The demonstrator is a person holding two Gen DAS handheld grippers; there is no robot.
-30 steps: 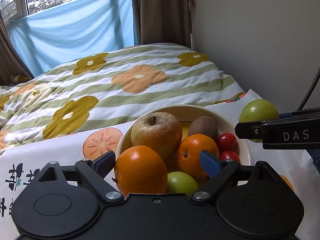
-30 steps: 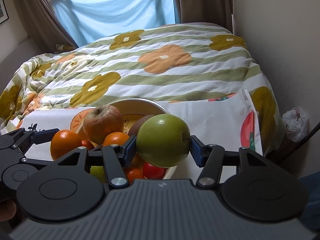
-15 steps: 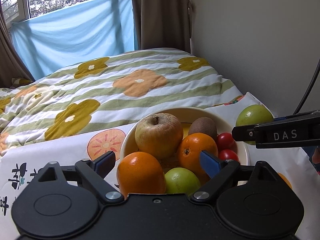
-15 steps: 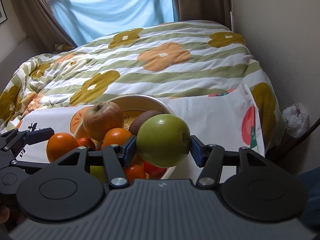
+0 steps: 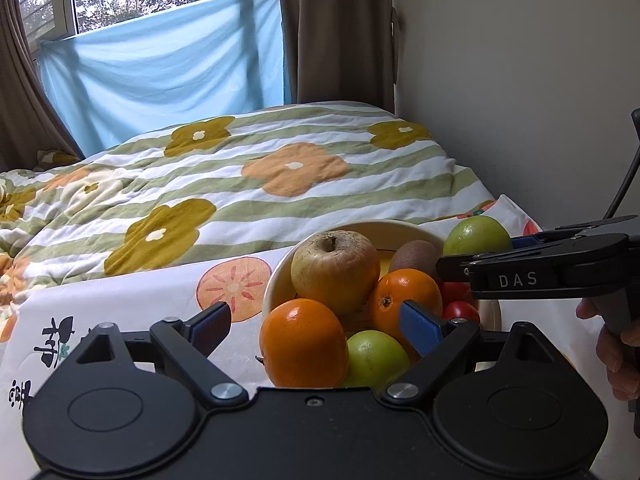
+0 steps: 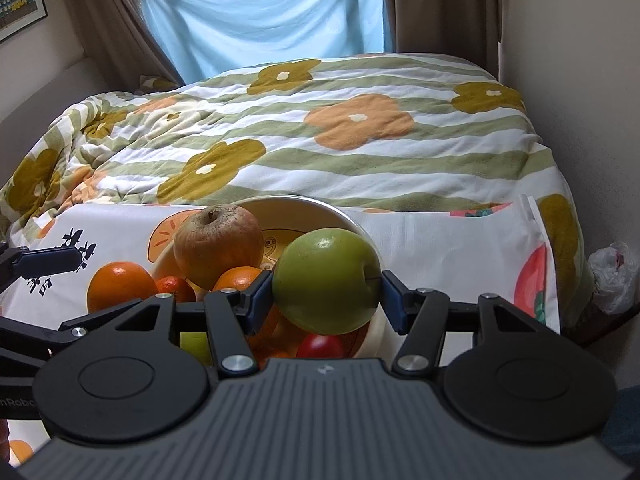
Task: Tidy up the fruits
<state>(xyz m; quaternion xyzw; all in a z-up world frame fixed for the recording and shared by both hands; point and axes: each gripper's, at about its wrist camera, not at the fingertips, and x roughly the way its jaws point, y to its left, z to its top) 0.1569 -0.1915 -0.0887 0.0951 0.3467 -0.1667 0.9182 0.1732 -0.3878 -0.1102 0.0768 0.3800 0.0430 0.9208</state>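
Fruit fills a cream bowl (image 5: 280,276) that sits on a white printed cloth (image 5: 132,300) at the foot of a bed with a flowered quilt (image 5: 256,184).

Right gripper (image 6: 326,294) is clamped on a green apple (image 6: 326,280), one blue pad on each side, and holds it above the bowl's right rim (image 6: 320,204) (no part of the apple touches the other fruit, as far as the right wrist view shows). In the left wrist view the same apple (image 5: 478,236) sits at about 2 o'clock from the bowl's middle, with the right gripper's black body marked DAS reaching in from 3 o'clock.

Left gripper (image 5: 316,320) is spread wide and grips nothing; its blue pads (image 5: 418,326) stand on either side of an orange (image 5: 304,342) at the bowl's near edge, clear of it.

Inside the bowl, a russet apple (image 5: 336,270) lies at 12 o'clock, a kiwi (image 5: 414,256) at 1 o'clock, a second orange (image 5: 404,296) in the middle, red tomatoes (image 5: 460,312) at 3 o'clock and a small green fruit (image 5: 376,356) at 6 o'clock, touching the near orange.

Behind the bed hangs a blue sheet (image 5: 160,80) under a window, between brown curtains (image 5: 332,32).
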